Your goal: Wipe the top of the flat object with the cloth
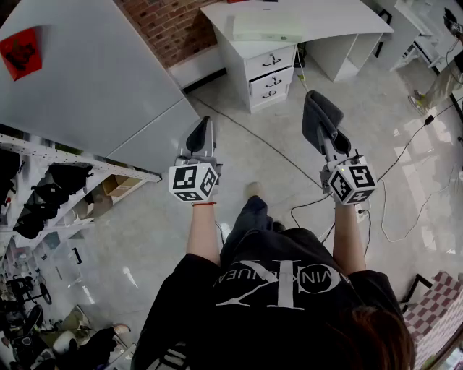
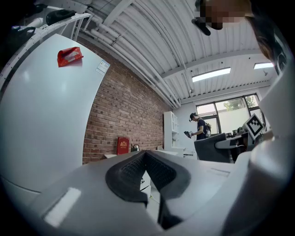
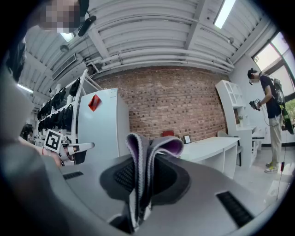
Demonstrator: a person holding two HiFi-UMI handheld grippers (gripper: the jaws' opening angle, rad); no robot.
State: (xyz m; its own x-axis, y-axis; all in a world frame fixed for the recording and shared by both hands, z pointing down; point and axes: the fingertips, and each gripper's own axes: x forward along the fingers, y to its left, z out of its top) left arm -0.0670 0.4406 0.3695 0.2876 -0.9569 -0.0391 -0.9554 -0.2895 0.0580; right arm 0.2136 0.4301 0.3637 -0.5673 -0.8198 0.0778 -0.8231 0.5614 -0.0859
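Note:
My right gripper [image 1: 323, 124] is shut on a folded grey cloth [image 1: 319, 108] with a purple inner side. The cloth [image 3: 151, 150] stands up from between the pads in the right gripper view. My left gripper [image 1: 200, 134] is shut with nothing in it, its pads [image 2: 133, 170] meeting at the tip. Both are held up in the air over the floor, pointing toward a white desk [image 1: 340, 20]. On the desk lies a flat pale box [image 1: 266, 29], well ahead of both grippers.
A tall white fridge [image 1: 79, 79] with a red sticker stands at the left, next to a rack [image 1: 43, 195] of dark bags. The desk has drawers [image 1: 271, 72]. Cables [image 1: 289, 155] run across the floor. Another person [image 3: 269, 103] stands at the far right by a white shelf.

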